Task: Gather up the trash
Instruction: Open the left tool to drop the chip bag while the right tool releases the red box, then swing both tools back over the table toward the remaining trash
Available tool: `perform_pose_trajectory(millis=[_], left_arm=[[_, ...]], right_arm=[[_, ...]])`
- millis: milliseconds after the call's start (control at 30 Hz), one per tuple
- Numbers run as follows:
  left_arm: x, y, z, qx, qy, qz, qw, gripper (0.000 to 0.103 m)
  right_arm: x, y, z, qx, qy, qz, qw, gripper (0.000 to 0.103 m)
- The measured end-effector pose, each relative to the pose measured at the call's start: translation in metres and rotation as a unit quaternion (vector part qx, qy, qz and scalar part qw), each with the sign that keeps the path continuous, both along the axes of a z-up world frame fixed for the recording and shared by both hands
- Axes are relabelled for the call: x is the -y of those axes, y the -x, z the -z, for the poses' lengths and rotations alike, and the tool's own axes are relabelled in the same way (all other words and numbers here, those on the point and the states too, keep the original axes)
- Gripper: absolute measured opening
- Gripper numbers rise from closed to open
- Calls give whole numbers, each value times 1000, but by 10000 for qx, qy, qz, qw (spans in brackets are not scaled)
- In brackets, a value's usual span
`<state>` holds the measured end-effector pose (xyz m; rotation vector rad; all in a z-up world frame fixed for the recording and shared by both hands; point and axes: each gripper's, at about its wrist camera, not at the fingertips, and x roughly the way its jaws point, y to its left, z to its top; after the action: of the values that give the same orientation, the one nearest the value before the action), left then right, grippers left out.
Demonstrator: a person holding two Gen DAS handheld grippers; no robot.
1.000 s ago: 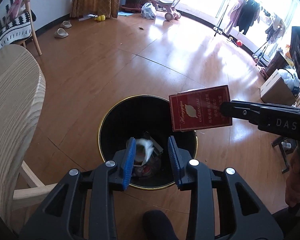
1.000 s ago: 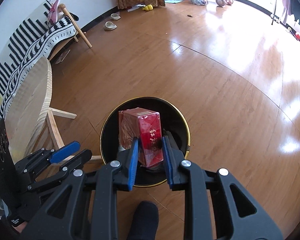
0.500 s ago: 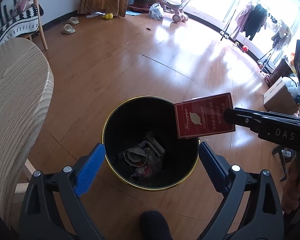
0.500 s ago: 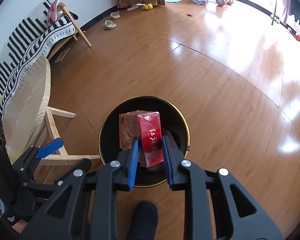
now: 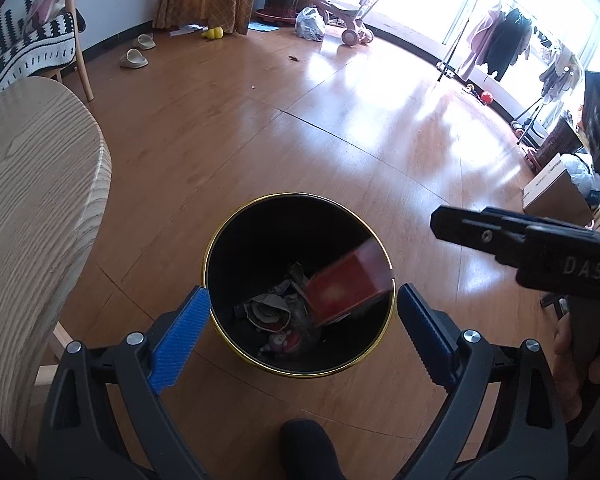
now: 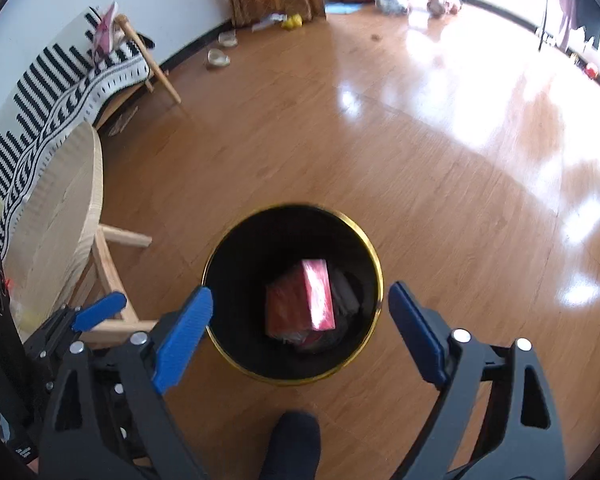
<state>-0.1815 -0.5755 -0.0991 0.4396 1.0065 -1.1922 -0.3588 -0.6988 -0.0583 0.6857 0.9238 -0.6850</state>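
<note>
Red box [image 6: 300, 300] lies inside our black bin [image 6: 220, 264] among other trash; left claw [image 5: 300, 332] and right claw [image 6: 300, 332] both gape apart, empty.

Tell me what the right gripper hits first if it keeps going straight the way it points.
Probably the red box in the black bin; the right gripper, jaws wide open, points into its mouth. Depth is unclear.

box [image 6: 300, 300] in bin [image 6: 370, 248], table [image 6: 60, 216] left
</note>
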Motion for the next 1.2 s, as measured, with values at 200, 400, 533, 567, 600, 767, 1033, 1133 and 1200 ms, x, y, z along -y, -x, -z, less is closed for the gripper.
perform_pose_trajectory(millis=[200, 400, 533, 567, 600, 767, 1033, 1133, 1200], left_arm=[[-6, 2, -2, 24, 23, 22, 10000, 92], [-27, -5, -27, 25, 197, -18, 9998, 92], [-64, -28, -56, 219, 405, -272, 9986, 92], [-76, -35, -63, 243, 455, -369, 9980, 92], [-87, -44, -70, 265, 499, -473, 9973, 92], [-160, -92, -104, 387, 668, -1177, 9900, 93], [-310, -164, -137, 700, 683, -2468, 9641, 93], [-381, -186, -138, 788, 601, -2961, 9500, 93], [-420, -196, -137, 803, 543, -3226, 9416, 93]], right_arm=[[-1, -4, -1, -17, -16, -19, 10000, 87], [-13, -17, -23, 158, 118, -86, 9998, 87], [-31, -46, -41, 315, 193, -326, 9988, 87], [-37, -53, -44, 341, 210, -398, 9984, 87], [-45, -65, -49, 368, 239, -507, 9978, 87], [-95, -126, -64, 507, 253, -1128, 9920, 87], [-208, -233, -78, 670, 135, -2314, 9705, 87], [-266, -273, -81, 680, 95, -2925, 9538, 87], [-298, -289, -79, 663, 23, -3321, 9409, 87]])
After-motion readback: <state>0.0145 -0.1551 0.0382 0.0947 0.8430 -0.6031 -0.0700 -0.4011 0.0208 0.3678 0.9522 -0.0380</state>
